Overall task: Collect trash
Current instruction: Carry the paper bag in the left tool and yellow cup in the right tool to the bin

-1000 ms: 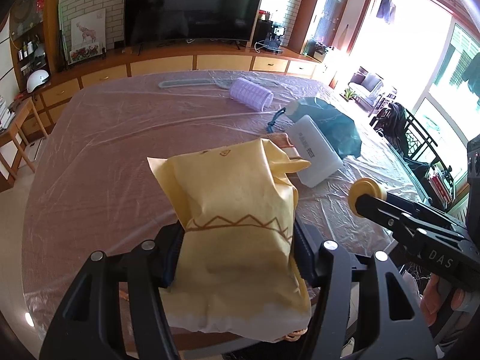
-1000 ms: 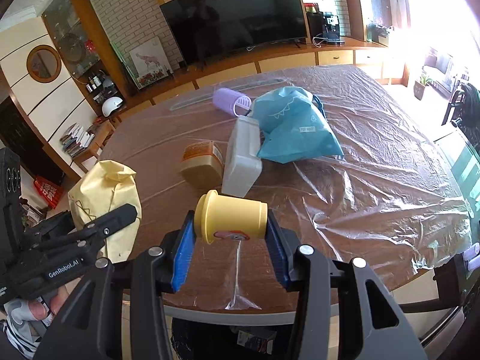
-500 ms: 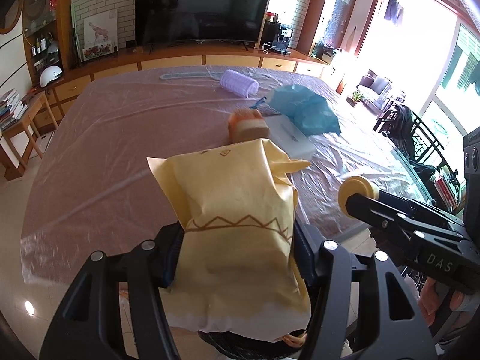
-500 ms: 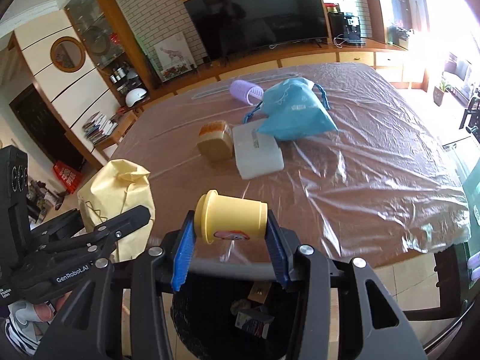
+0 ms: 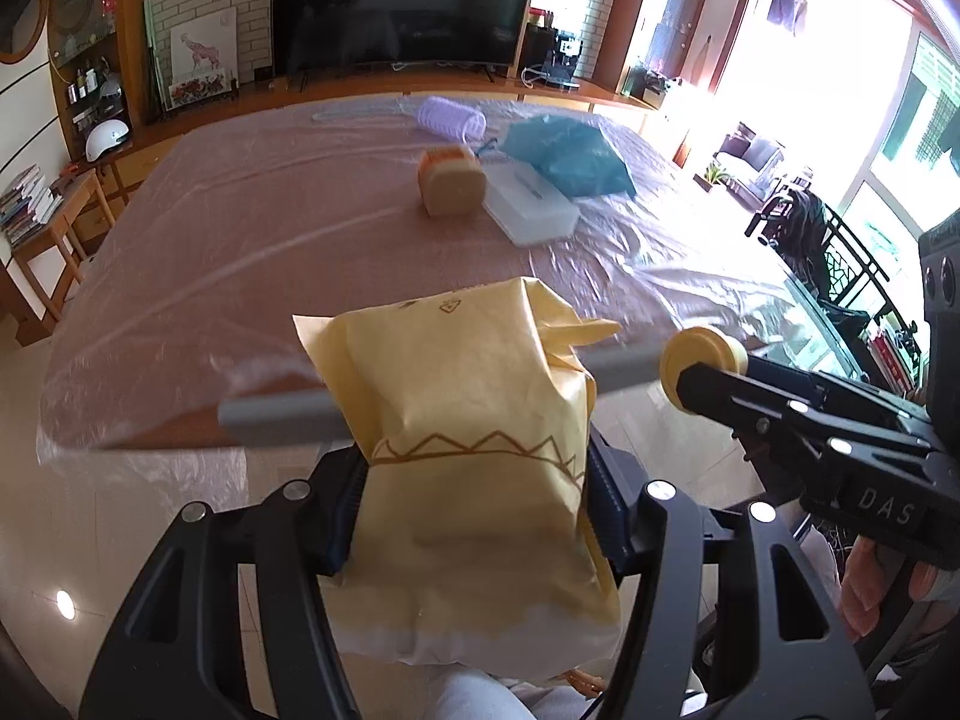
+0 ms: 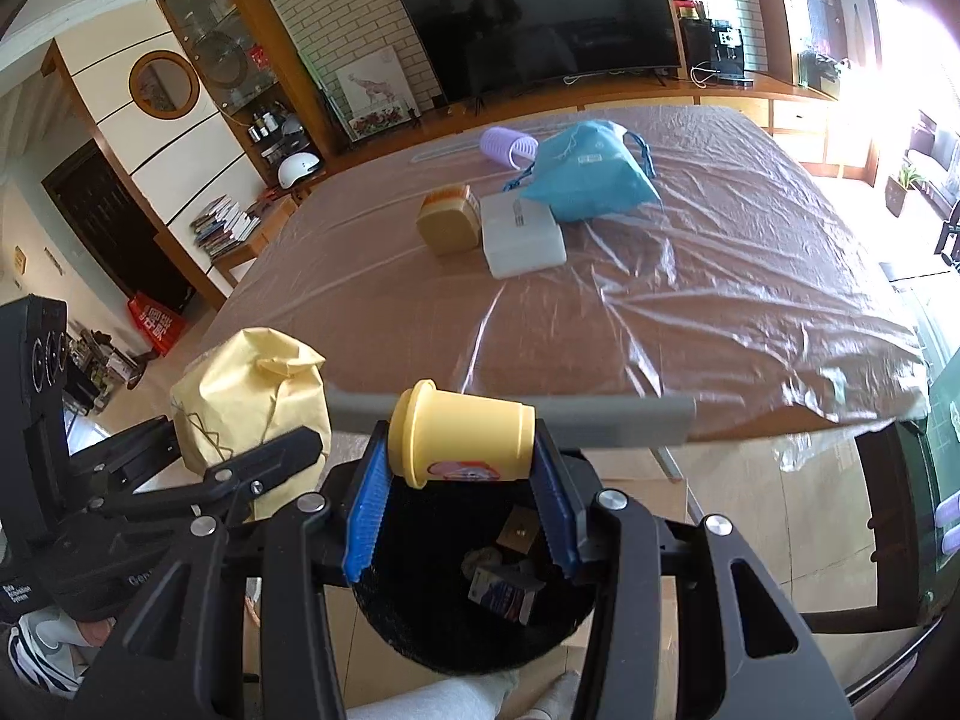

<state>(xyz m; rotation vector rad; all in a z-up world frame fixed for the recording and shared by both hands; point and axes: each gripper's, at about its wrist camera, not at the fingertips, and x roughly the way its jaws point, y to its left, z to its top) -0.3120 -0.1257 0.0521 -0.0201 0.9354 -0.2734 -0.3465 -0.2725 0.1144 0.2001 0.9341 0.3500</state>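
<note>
The trash is held in both tongs: a yellow paper bag (image 5: 474, 456) is clamped between the blue pads of the left tongs (image 5: 477, 510), and a yellow plastic cup (image 6: 459, 438) is pinched on its side between the blue pads of the right tongs (image 6: 459, 516). The left tongs are spread partly, to the width of the crumpled bag, which bulges above and below the pads and is printed with a brown zigzag line. The right tongs are nearly closed, with the cup's flared rim turned to the left and a pink label on its underside. Both tongs are pointed steeply downward. Directly below the right tongs a black waste bin (image 6: 420, 630) is seen, with a small blue carton and scraps lying inside. Ahead of both tongs the grey edge of the tabletop (image 6: 750, 312) is crossed; the tabletop is covered with clear plastic sheeting. Further ahead on it lie a brown lidded tub (image 6: 449, 227), a white rectangular container (image 6: 523, 237) just beside it, a blue drawstring bag (image 6: 591, 171) touching the container's far end, and a lilac ribbed roll (image 6: 507, 147) behind. A person's hand (image 5: 882, 582) is seen gripping the right handle.
</note>
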